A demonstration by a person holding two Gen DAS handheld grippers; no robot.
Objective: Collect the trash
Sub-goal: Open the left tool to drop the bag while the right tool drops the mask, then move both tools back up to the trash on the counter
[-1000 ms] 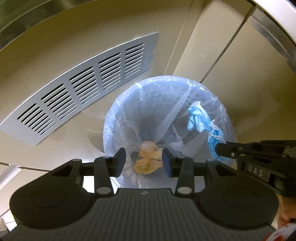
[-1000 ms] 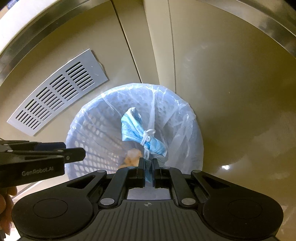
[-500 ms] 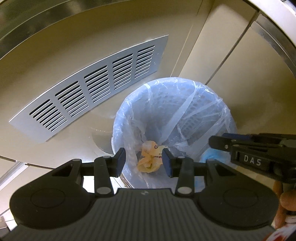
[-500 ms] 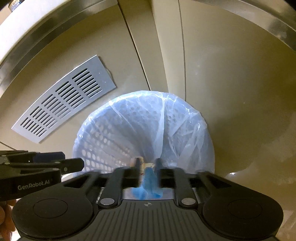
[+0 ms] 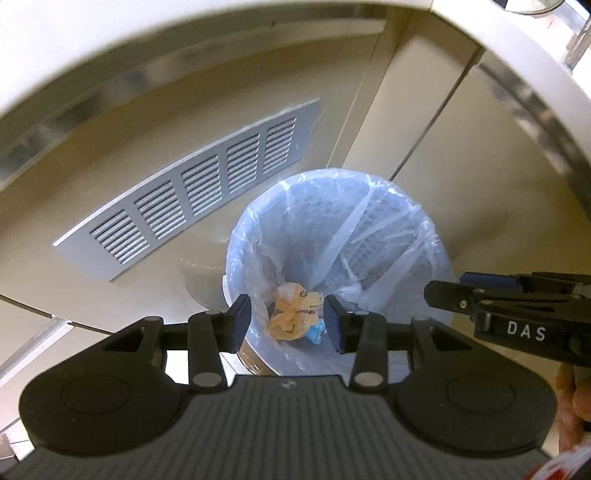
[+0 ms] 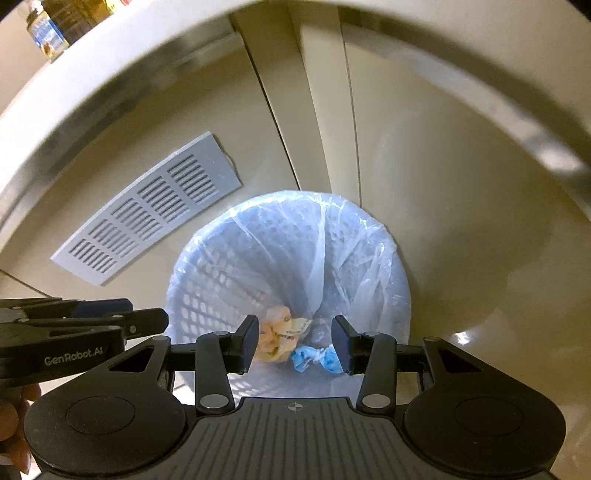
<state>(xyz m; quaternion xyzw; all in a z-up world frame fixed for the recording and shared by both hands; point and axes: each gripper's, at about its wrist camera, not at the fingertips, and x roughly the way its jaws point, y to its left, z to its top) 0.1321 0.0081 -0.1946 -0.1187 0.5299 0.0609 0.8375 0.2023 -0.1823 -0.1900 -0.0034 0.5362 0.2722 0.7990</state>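
A blue perforated waste basket lined with a clear plastic bag stands on the floor below both grippers. At its bottom lie an orange crumpled wrapper and a blue face mask, which also shows in the left wrist view. My left gripper is open and empty above the basket. My right gripper is open and empty above the basket; it shows from the side in the left wrist view. The left gripper shows at the left of the right wrist view.
A grey vent grille sits in the beige cabinet panel behind the basket. A counter edge runs overhead with bottles on it. Shiny beige floor lies to the right of the basket.
My right gripper opened and let go of the blue mask, which fell to the bottom of the basket. Both grippers rose away from the basket.
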